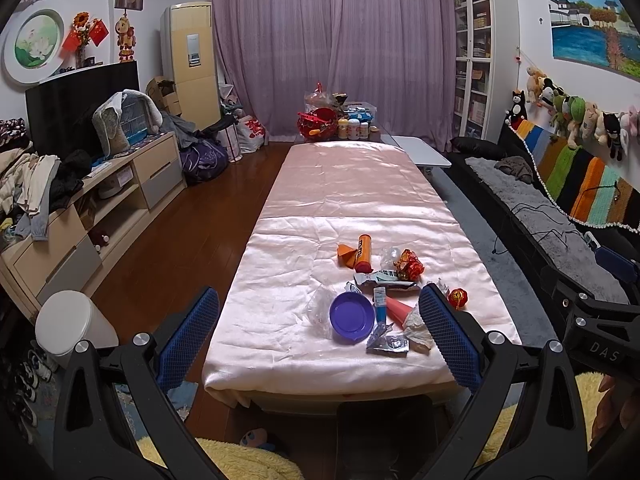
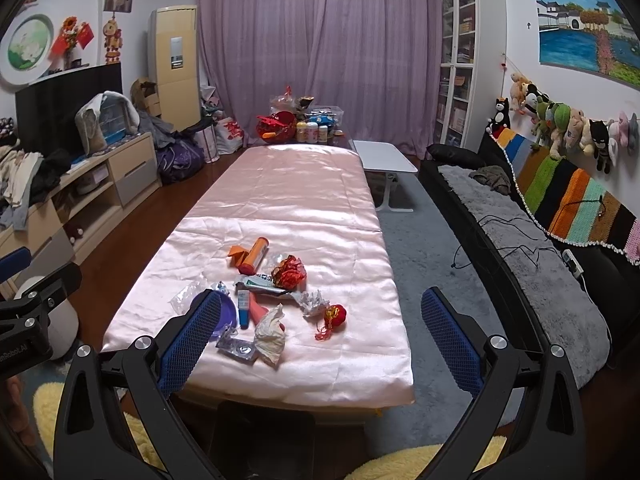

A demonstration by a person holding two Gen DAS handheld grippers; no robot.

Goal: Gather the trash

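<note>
Trash lies scattered on the pink table; my left gripper and right gripper hover wide, empty.

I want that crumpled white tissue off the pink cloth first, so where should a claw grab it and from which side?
Pinch the raised, bunched upper part of the crumpled white tissue from above with the right claw. It lies loosely heaped on the pink satin tablecloth, so its peak gives folds to close on; its near side looks free, while a foil wrapper crowds its left.
</note>
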